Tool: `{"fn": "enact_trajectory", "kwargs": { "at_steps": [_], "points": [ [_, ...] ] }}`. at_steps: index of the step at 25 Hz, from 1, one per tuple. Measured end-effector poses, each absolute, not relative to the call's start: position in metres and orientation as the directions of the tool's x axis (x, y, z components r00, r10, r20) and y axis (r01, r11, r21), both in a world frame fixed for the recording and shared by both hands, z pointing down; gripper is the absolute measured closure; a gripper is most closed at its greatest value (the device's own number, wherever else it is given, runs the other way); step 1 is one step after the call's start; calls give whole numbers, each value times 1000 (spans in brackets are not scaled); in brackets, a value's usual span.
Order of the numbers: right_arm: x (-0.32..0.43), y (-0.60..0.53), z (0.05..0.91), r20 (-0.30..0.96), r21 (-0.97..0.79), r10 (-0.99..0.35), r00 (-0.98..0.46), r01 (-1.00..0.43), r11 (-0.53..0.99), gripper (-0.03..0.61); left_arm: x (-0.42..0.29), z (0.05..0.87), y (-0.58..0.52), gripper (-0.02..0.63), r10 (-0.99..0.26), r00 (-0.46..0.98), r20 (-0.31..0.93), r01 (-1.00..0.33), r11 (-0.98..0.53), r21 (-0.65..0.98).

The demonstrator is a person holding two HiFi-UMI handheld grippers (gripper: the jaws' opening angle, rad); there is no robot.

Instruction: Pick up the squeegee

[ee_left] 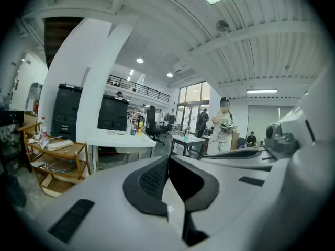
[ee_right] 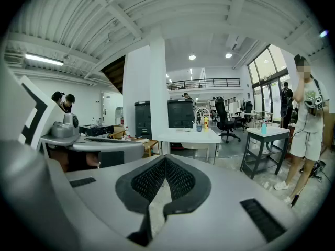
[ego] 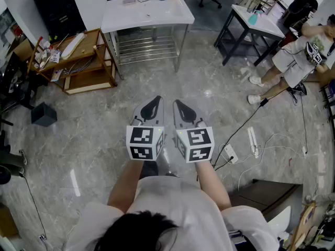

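I cannot make out a squeegee in any view. In the head view my left gripper (ego: 153,104) and right gripper (ego: 181,106) are held side by side at waist height over the marble floor, both pointing towards the white table (ego: 147,15). The left gripper (ee_left: 168,159) has its dark pads pressed together with nothing between them. The right gripper (ee_right: 165,159) is likewise shut and empty. Each gripper shows at the edge of the other's view.
A wooden shelf cart (ego: 79,61) with clutter stands left of the white table. A black side table (ego: 250,24) bearing a blue bottle (ego: 253,18) stands at the right, with a person (ego: 296,58) beside it. Cables and a power strip (ego: 230,153) lie on the floor at my right; a dark bin (ego: 43,114) sits at the left.
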State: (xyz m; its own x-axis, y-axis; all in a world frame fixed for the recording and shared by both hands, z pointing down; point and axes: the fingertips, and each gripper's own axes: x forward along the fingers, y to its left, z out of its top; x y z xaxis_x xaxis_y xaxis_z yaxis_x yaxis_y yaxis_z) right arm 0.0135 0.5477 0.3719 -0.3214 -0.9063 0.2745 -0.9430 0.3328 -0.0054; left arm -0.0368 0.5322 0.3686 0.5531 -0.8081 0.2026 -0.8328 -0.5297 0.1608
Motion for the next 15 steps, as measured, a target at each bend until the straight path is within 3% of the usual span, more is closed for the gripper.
{"fn": "enact_trajectory", "kwargs": {
  "at_steps": [15],
  "points": [
    [-19, 500, 370, 244, -66, -918, -313, -950, 306, 552, -64, 377, 484, 588, -784, 583, 213, -813, -562, 155]
  ]
}}
